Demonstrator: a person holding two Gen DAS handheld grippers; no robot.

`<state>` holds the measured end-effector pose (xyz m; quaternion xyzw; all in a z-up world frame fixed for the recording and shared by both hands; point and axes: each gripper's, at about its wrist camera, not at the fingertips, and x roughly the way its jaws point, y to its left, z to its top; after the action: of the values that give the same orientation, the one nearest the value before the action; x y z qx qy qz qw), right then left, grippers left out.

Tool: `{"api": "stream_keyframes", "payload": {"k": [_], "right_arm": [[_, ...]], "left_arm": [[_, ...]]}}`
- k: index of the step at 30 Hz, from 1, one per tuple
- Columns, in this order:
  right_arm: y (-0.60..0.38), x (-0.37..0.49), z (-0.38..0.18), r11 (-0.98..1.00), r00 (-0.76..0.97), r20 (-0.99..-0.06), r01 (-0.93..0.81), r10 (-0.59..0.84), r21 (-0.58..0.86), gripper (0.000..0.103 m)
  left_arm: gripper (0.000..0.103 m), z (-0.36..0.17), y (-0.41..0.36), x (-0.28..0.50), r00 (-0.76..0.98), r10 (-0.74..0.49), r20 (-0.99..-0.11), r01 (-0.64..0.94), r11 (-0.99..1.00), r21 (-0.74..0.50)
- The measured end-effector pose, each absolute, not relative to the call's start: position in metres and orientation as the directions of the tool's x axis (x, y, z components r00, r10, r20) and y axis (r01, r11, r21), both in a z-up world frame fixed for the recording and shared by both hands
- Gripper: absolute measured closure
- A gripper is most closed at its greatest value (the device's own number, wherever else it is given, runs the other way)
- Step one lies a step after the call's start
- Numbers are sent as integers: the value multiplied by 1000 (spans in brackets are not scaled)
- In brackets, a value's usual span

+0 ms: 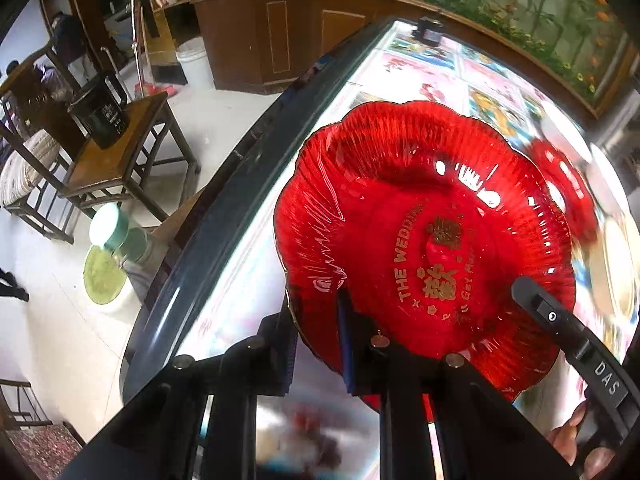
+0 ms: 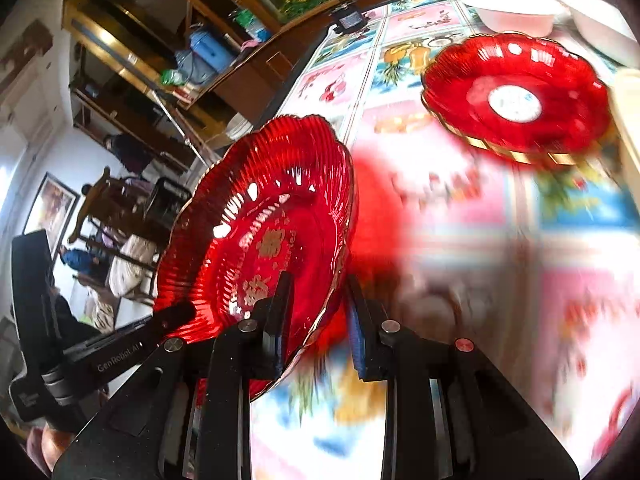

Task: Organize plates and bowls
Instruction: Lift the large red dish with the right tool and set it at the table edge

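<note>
A red scalloped glass plate with gold lettering is held tilted above the table by both grippers. My left gripper is shut on its near rim, one finger over and one under. My right gripper is shut on the same plate at its near rim; its finger shows in the left wrist view. A second red plate with a gold edge lies on the table further right, blurred in the left wrist view. Two white bowls stand behind it.
The round table has a glass top over a bright flowered cloth and a dark rim. A small black device sits at its far edge. Wooden chairs, a stool with a black bucket and a wooden counter stand beyond.
</note>
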<state>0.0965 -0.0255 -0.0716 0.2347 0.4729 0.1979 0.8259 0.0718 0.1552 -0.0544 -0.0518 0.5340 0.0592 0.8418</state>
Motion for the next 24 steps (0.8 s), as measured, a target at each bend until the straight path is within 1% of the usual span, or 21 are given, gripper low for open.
{"api": "stream_keyframes", "payload": {"k": [6,10,13,14,15,16,18,19,20,21,24], "right_arm": [[-41,58,-67,792,448,-685,-94,574,603,79],[-43,52,-74,790,440,-692,-69,573,610,78],[-44,57,-87,775,419,-695,-32,584,632,75],[-44,58,-89,772,427,-689,-34,586,635,74],[-44,59,-89,772,428,-686,-43,588,635,68],[-44,57,-87,775,435,-684,-52,585,629,65],[-50,52,-74,806,499,-677,-77,540,586,59],[-52,50,-69,815,524,-671,-84,525,573,52],[-58,48,-62,819,554,-654,-91,515,567,46],[-63,48,-57,817,571,-641,-95,513,569,45],[-84,42,-39,818,637,-591,-113,496,564,45]], "left_arm": [[85,-55,149,36,422,-1,-907,-126,990,-59],[84,-62,146,41,403,16,-915,-134,990,-42],[83,-70,146,49,388,30,-921,-128,992,-22],[81,-71,146,50,388,24,-921,-127,992,-27],[76,-72,147,49,387,19,-922,-126,992,-32],[74,-73,150,43,390,18,-921,-127,991,-34],[57,-69,154,37,406,33,-913,-131,991,-22],[53,-68,154,31,412,42,-910,-134,991,-15],[47,-65,157,27,423,50,-905,-139,990,-10],[43,-62,158,23,435,50,-899,-140,990,-12],[41,-49,161,4,476,40,-878,-137,990,-29]]}}
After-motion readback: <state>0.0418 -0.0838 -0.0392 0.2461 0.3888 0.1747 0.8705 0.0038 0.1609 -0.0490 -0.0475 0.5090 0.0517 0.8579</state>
